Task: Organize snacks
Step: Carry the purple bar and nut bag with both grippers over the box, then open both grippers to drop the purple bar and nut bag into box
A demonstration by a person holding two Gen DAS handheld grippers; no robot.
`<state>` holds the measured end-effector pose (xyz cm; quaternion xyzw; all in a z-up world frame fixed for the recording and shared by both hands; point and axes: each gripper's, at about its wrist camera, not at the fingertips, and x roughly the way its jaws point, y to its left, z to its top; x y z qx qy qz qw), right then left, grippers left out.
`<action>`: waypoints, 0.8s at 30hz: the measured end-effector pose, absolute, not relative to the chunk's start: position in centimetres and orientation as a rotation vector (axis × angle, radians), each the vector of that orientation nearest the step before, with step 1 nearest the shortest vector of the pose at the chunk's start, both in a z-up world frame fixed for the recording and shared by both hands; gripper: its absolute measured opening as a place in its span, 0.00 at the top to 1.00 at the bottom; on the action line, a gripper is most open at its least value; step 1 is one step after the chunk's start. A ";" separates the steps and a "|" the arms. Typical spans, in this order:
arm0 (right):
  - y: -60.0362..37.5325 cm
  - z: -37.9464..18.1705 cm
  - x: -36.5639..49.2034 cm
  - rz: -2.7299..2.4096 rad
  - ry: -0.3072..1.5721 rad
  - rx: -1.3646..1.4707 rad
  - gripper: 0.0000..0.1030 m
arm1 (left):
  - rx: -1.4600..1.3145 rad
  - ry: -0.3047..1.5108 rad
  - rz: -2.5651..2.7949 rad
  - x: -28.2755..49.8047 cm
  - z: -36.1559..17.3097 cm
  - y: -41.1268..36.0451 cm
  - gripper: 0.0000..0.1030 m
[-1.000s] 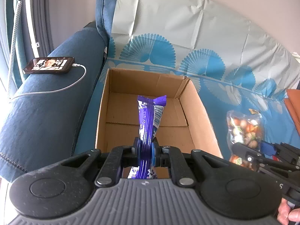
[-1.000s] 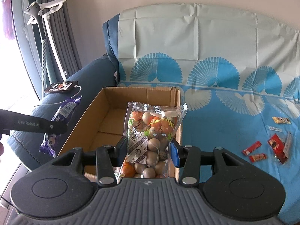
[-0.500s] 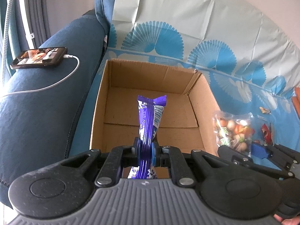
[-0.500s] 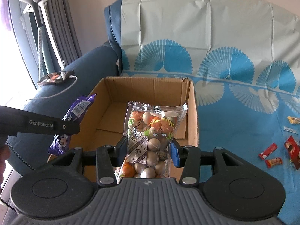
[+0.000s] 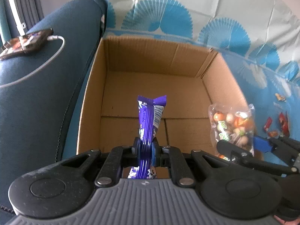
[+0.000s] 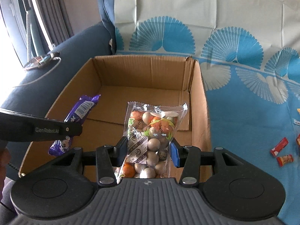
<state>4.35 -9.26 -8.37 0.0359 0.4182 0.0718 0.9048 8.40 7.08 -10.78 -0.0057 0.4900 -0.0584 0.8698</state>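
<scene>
At far left I see a phone (image 5: 26,42) charging on the sofa arm. My left gripper (image 5: 146,148) clamps narrowly on the purple snack bar (image 5: 150,120) above the cardboard box (image 5: 90,86). My right gripper (image 6: 148,150) grips the clear candy bag (image 6: 151,136) over the box's right side. Small red packets (image 6: 281,150) lie on the blue cloth further right.

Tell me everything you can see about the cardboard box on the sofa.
The box is plain brown corrugated cardboard, open at the top, with upright walls and a floor of folded flaps that meet at a seam. Nothing lies inside it. It sits on the sofa's blue patterned cover, close beside the dark blue armrest. A purple wrapper and a clear snack bag are held above it by the grippers, not touching it.
</scene>
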 end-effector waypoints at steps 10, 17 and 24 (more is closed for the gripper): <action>-9.1 -10.2 5.8 0.136 0.909 0.058 0.52 | 0.015 1.065 -0.102 9.7 -12.6 6.8 0.89; -9.1 -10.7 6.3 0.130 0.920 0.052 0.52 | 0.035 1.089 -0.088 10.5 -13.7 6.5 0.89; -9.4 -9.8 6.2 0.085 0.888 0.052 0.36 | -0.001 1.060 -0.109 10.3 -12.6 7.0 0.05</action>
